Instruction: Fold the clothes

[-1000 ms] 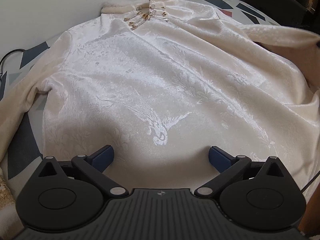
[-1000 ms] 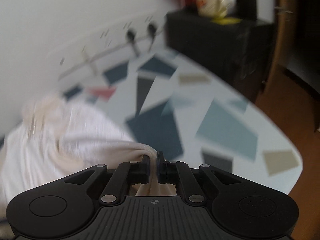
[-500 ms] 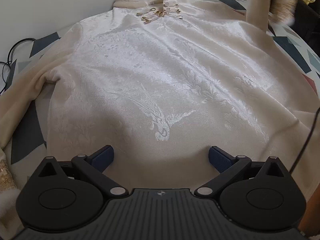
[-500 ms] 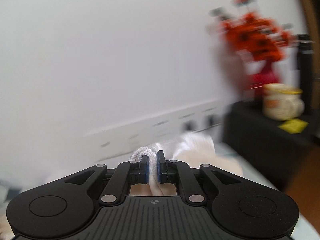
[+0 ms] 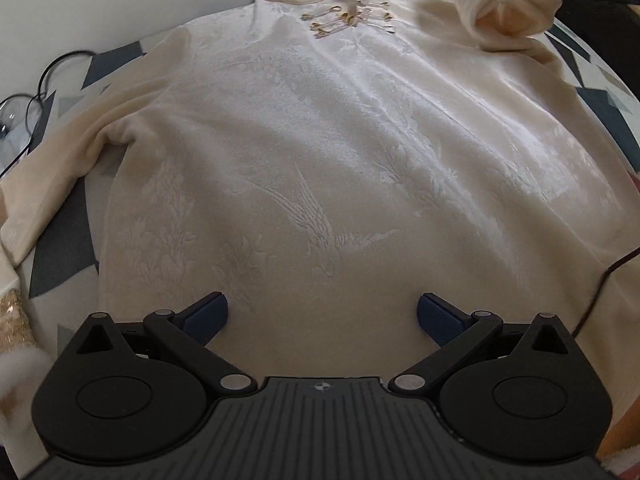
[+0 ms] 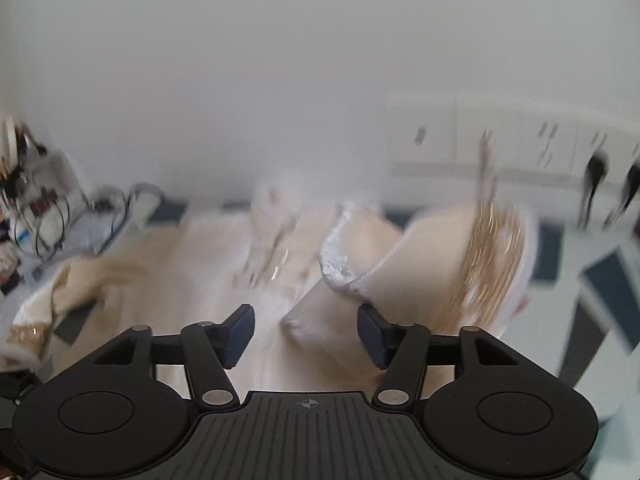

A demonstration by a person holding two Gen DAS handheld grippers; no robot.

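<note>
Garment: I see the cream dress spread flat, front up, ahead of my left gripper; its woven bird pattern lies just beyond the fingertips.
Collar: far end of the dress from my left gripper, with small gold clasps below it.
Right sleeve: the sleeve is ahead of my right gripper, its gold-trimmed cuff up and to the right; the picture is blurred here.
Left sleeve: trails off to the left of my left gripper, down over the table edge.
Right gripper: jaws have just been opening and now stand apart; the sleeve fabric is beyond the pads, not pressed by them.
Left gripper: jaws wide apart, nothing between them, over the lower part of the dress.
Table: patterned cloth with dark and pale shapes under the dress.
Wall: white, with a row of sockets above and right of my right gripper.
Cable: dark loops far left of my left gripper.
</note>
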